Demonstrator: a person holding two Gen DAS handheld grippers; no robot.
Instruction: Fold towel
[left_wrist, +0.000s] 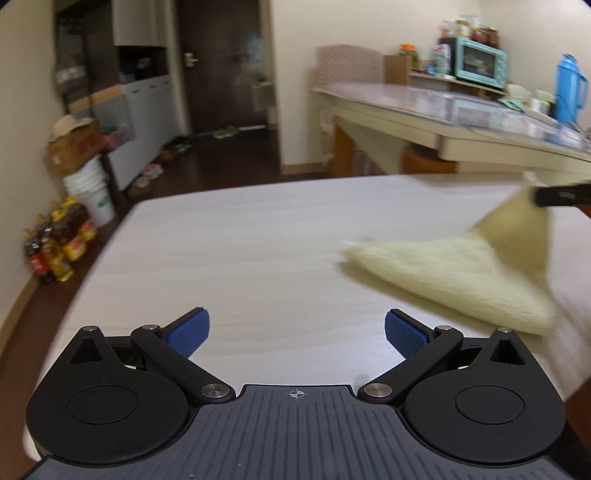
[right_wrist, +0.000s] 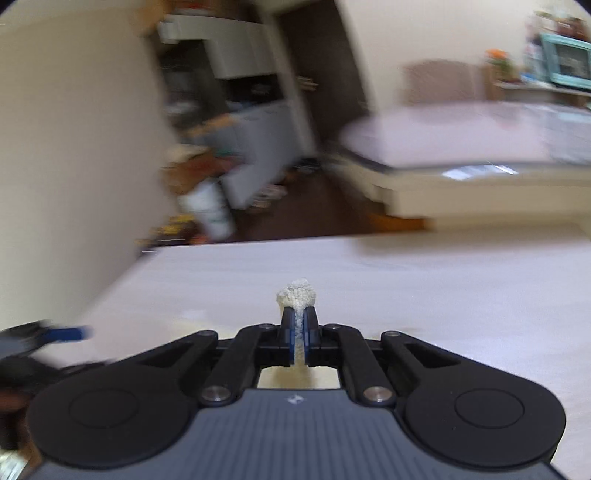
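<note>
A pale yellow towel (left_wrist: 454, 273) lies on the light wooden table (left_wrist: 240, 243) at the right of the left wrist view, one corner pulled up into a peak. My right gripper (left_wrist: 561, 195) pinches that raised corner at the right edge. In the right wrist view my right gripper (right_wrist: 299, 325) is shut on the towel, a tuft of the towel (right_wrist: 296, 292) sticking out past the pads. My left gripper (left_wrist: 297, 328) hovers over bare table left of the towel, jaws wide apart and nothing between the blue pads (left_wrist: 190, 332). The left gripper (right_wrist: 55, 336) shows blurred at the left.
Beyond the table's far edge is dark floor with a white bucket (left_wrist: 92, 195), a cardboard box (left_wrist: 74, 147) and bottles (left_wrist: 59, 243) at the left. A long counter (left_wrist: 443, 107) with a teal oven (left_wrist: 480, 62) and blue flask (left_wrist: 570, 88) stands at the back right.
</note>
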